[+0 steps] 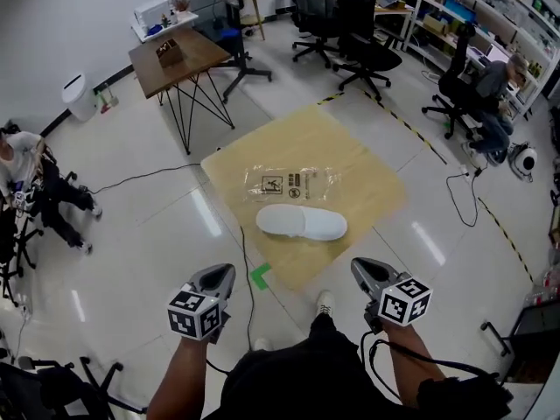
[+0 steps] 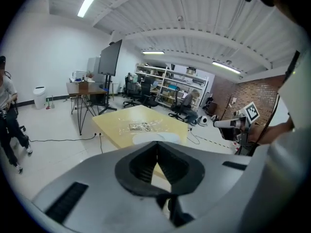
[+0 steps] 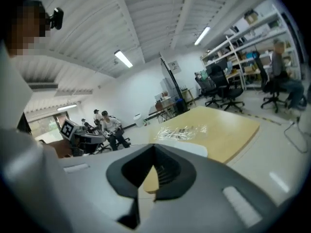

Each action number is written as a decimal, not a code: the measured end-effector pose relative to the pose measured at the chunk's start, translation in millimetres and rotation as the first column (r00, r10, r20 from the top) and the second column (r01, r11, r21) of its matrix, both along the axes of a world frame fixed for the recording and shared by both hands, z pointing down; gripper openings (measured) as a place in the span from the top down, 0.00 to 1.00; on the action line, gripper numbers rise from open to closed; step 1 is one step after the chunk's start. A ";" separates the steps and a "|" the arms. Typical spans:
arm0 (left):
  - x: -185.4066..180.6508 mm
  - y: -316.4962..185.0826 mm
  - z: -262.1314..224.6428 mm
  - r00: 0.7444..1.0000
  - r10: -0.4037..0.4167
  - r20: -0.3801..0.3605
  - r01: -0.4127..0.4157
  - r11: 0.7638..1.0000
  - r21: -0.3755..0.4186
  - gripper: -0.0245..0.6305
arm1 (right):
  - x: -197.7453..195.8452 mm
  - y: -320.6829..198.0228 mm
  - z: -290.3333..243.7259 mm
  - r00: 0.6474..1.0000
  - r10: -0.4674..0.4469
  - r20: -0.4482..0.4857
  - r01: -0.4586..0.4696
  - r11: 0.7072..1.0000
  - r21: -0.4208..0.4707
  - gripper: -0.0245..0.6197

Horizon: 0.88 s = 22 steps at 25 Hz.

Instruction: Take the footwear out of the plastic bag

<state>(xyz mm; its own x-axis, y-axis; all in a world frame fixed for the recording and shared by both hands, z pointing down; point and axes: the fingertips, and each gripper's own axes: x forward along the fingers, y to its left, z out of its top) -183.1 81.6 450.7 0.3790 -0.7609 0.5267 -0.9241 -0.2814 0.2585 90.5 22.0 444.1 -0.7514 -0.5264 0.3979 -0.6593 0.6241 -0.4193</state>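
A glossy pale floor runs through an open workroom with shelving, office chairs and a dark-topped table [image 1: 179, 55] at the back. A light wooden board [image 1: 367, 191] lies flat on the floor in the middle, and everything here is placed from it. The footwear [image 1: 302, 222], a pair of white slippers lying side by side, rests on the board's near half, outside the plastic bag [image 1: 291, 183]. The bag lies flat and looks empty just beyond them towards the board's centre; whether the two touch cannot be told. So the removal looks done. The slippers look light, soft and thin-soled, likely to fold if pinched in the middle. The stiffer sole edge at heel or toe is the safer place to take hold. The bag is clear, crinkled film that would be slippery and cling, best caught at a corner or its open mouth. It carries black printing, a boxed warning pictogram and a row of small symbols, too small to read, and no brand shows on the slippers. The left gripper [image 1: 215, 278] and right gripper [image 1: 366, 269] hang off the board's near edge, close to the person's body. Each has its jaws pressed together with nothing between them.
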 end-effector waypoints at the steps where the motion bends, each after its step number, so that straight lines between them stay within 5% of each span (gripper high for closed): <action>1: -0.6 11.2 -1.2 1.000 0.026 -0.004 -0.026 1.000 0.001 0.95 | 0.9 13.9 -2.8 0.999 0.031 -0.030 -0.030 0.999 0.026 0.96; 7: 19.9 79.3 20.3 0.986 0.141 -0.090 -0.147 0.987 -0.071 0.95 | 0.2 123.0 -11.9 0.992 0.107 -0.071 -0.108 0.994 -0.005 0.96; 13: 42.5 96.8 9.0 0.978 0.188 -0.092 -0.190 0.981 -0.022 0.95 | 7.3 175.7 -9.9 0.988 0.135 -0.076 -0.137 0.990 -0.024 0.96; 22: 84.1 141.2 -29.9 0.994 0.082 -0.068 -0.079 0.996 0.049 0.95 | 36.8 213.8 -21.6 0.994 0.030 -0.104 -0.031 0.999 -0.009 0.96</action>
<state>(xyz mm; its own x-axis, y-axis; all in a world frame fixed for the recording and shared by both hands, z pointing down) -99.1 222.8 420.8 0.4746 -0.7490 0.4623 -0.8782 -0.3674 0.3063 127.3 235.7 422.5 -0.6892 -0.5440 0.4787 -0.7184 0.5990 -0.3536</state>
